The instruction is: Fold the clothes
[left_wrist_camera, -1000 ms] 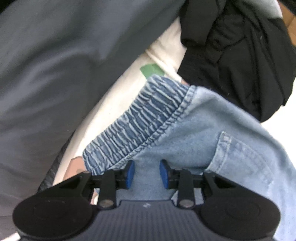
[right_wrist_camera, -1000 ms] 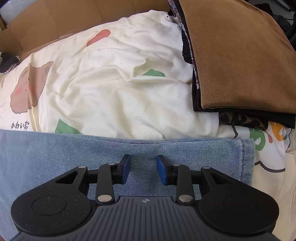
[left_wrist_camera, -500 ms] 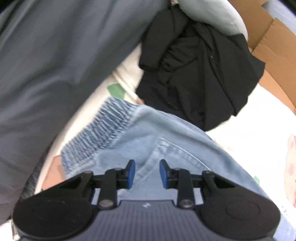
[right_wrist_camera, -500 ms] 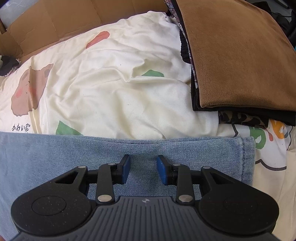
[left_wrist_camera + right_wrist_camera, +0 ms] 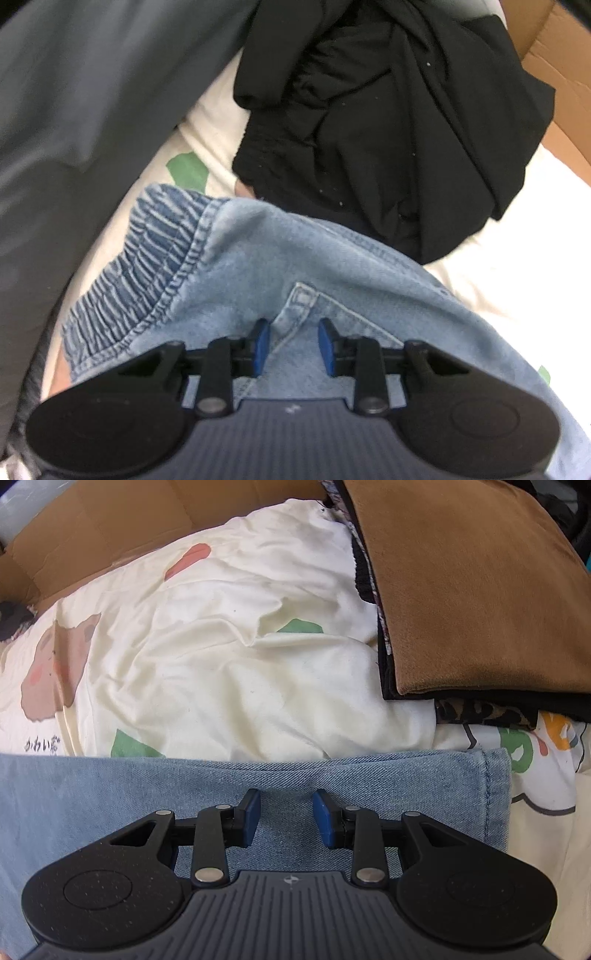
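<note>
Light blue jeans (image 5: 258, 266) lie on a cream printed sheet (image 5: 240, 664). In the left wrist view their elastic waistband (image 5: 147, 266) is at the left and a back pocket corner (image 5: 303, 295) sits just ahead of the fingers. My left gripper (image 5: 293, 345) points down over the pocket, open, with denim showing in the gap between its blue pads. In the right wrist view a flat jeans (image 5: 110, 794) leg ends in a hem (image 5: 495, 794) at the right. My right gripper (image 5: 286, 818) hovers open over that leg near the hem.
A crumpled black garment (image 5: 388, 129) lies just beyond the waistband. A person's grey clothing (image 5: 92, 110) fills the left. A folded brown and black stack (image 5: 461, 590) sits at the far right. Cardboard (image 5: 110, 528) borders the sheet at the back.
The left gripper has slid along the jeans from beside the waistband to over the back pocket, and the black garment has come more into view. The right gripper has stayed put.
</note>
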`<state>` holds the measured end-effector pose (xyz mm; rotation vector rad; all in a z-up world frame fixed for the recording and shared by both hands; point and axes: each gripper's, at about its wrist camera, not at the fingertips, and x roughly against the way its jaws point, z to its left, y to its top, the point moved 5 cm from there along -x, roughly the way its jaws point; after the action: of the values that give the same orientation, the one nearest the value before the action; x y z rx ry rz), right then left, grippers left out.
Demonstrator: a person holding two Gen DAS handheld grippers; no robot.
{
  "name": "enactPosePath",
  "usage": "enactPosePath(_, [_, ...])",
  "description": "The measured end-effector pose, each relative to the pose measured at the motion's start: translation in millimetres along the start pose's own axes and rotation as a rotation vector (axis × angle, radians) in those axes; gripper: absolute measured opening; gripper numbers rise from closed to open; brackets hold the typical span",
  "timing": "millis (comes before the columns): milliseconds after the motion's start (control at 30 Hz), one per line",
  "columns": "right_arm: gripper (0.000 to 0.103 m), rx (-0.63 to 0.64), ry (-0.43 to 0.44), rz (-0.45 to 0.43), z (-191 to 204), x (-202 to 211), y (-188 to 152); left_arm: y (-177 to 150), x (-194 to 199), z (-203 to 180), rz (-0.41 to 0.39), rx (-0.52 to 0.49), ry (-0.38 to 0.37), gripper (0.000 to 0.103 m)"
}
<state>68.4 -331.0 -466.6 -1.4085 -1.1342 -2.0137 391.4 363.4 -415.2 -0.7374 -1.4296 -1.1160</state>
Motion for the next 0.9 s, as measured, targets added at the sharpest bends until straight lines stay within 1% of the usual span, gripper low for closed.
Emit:
enactPosePath(33, [0.038,-0.005,0.002,0.003,-1,0,1,0,5,-1,-0.003,-0.005,0.003,0.03])
enactPosePath(167, [0.038,-0.015,0.003,0.009,-1,0,2,-4,21,-14,-0.038,-0.023,-0.02,0.032])
enactPosePath(367, [0.038,-0.013,0.01,0.015,-2,0,3,-4,16,-47,-0.055,-0.049,-0.071,0.031])
enactPosePath(500, [0.038,-0.018,0.013,0.019,-3,-1,4,4,3,-62,-0.057,-0.081,-0.055,0.031])
enactPosePath(667, [0.039,-0.023,0.011,0.034,-3,-3,8,11,-14,-65,-0.064,-0.072,-0.046,0.034])
enactPosePath(767, [0.04,-0.077,0.031,0.052,-7,-5,12,12,-16,-68,-0.066,-0.071,-0.026,0.035])
enactPosePath(900, [0.04,-0.137,0.051,0.073,-12,-1,19,12,-7,-69,-0.027,-0.047,0.006,0.035])
